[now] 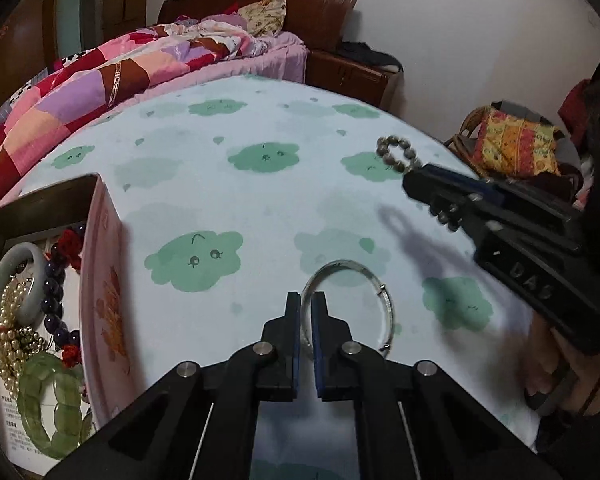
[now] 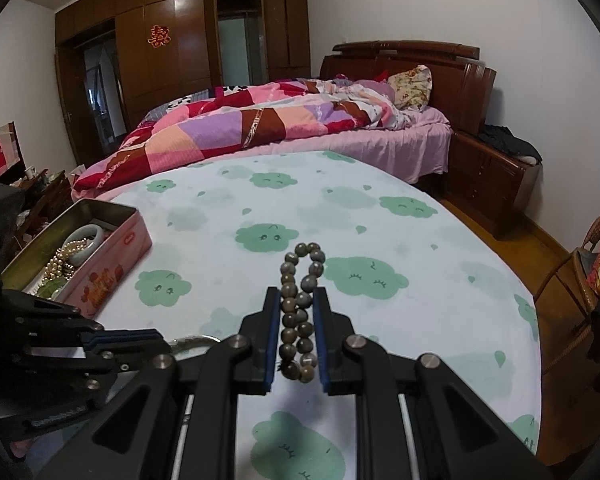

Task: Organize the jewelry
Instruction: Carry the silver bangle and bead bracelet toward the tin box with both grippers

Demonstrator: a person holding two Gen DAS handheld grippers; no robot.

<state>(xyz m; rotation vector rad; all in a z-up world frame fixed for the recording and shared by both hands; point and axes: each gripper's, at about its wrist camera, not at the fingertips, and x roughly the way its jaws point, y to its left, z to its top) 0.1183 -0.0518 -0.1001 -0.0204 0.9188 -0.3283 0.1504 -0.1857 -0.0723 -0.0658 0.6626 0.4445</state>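
A thin silver bangle (image 1: pixel 342 264) lies on the cloud-print tablecloth (image 1: pixel 260 128). My left gripper (image 1: pixel 306 299) is shut on the bangle's near-left rim, which passes between the blue pads. Further right, my right gripper (image 1: pixel 411 182) hangs above the table, shut on a grey bead bracelet (image 1: pixel 396 153). In the right wrist view the bead bracelet (image 2: pixel 300 280) is a doubled strand pinched between the right gripper's (image 2: pixel 298 300) pads, its loop sticking out ahead. The left gripper (image 2: pixel 162 345) shows at lower left there, with a sliver of the bangle (image 2: pixel 194 340).
An open pink tin (image 1: pixel 100 216) stands at the table's left, also visible in the right wrist view as the tin (image 2: pixel 112 232). It holds a jade bangle (image 1: pixel 4 268), pearls, a green bead bracelet (image 1: pixel 48 408) and dark beads. A bed lies behind, a wicker chair (image 2: pixel 580 280) at the right.
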